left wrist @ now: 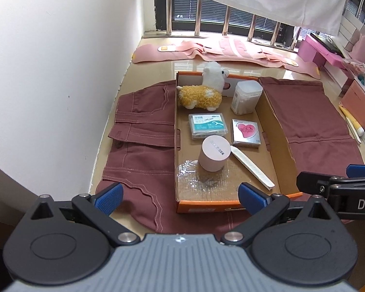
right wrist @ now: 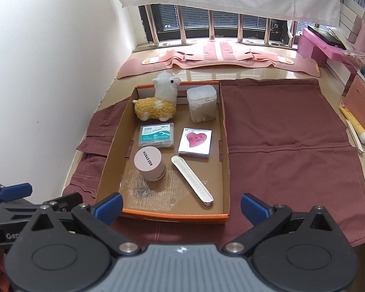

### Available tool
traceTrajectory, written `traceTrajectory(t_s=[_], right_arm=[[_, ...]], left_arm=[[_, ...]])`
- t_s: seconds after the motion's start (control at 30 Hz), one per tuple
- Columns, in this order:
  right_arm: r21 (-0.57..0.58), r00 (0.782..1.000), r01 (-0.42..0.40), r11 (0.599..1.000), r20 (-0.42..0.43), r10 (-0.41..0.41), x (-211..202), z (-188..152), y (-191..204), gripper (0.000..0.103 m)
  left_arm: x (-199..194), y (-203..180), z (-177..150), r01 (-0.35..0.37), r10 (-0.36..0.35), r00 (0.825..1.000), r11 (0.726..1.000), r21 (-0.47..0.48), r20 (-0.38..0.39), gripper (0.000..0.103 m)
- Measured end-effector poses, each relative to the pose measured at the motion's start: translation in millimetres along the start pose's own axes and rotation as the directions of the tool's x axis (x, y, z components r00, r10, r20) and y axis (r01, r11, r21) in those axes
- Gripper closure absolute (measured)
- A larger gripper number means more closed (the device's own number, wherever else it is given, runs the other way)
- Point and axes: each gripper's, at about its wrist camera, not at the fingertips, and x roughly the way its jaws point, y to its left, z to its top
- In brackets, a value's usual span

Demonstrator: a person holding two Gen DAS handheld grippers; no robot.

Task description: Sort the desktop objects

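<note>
An orange-edged cardboard box lies on maroon cloth. In it are a plush alpaca, a clear cotton-swab tub, a floss-pick case, a heart-printed box, a pink jar and a white flat strip. My left gripper is open and empty before the box's near edge. My right gripper is open and empty, also at the near edge.
Maroon cloth covers the tabletop. A white wall is at the left. Pink fabric lies by the barred window. Pink boxes and a yellow tube stand at the right.
</note>
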Motion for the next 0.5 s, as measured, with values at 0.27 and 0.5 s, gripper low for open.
traceTrajectory(t_s=[0.27, 0.5], right_arm=[[0.0, 1.0, 0.001, 1.0, -0.006, -0.001, 3.7, 3.6, 1.9, 0.0], [-0.004, 1.0, 0.005, 1.0, -0.009, -0.005, 5.3, 5.6, 2.8, 0.0]], left_arm=[[5.7, 2.8, 2.8, 0.006, -0.006, 1.0, 1.0, -0.001, -0.026, 0.0], [9.2, 3.1, 4.5, 0.009, -0.008, 0.999, 1.0, 0.002, -0.031, 0.0]])
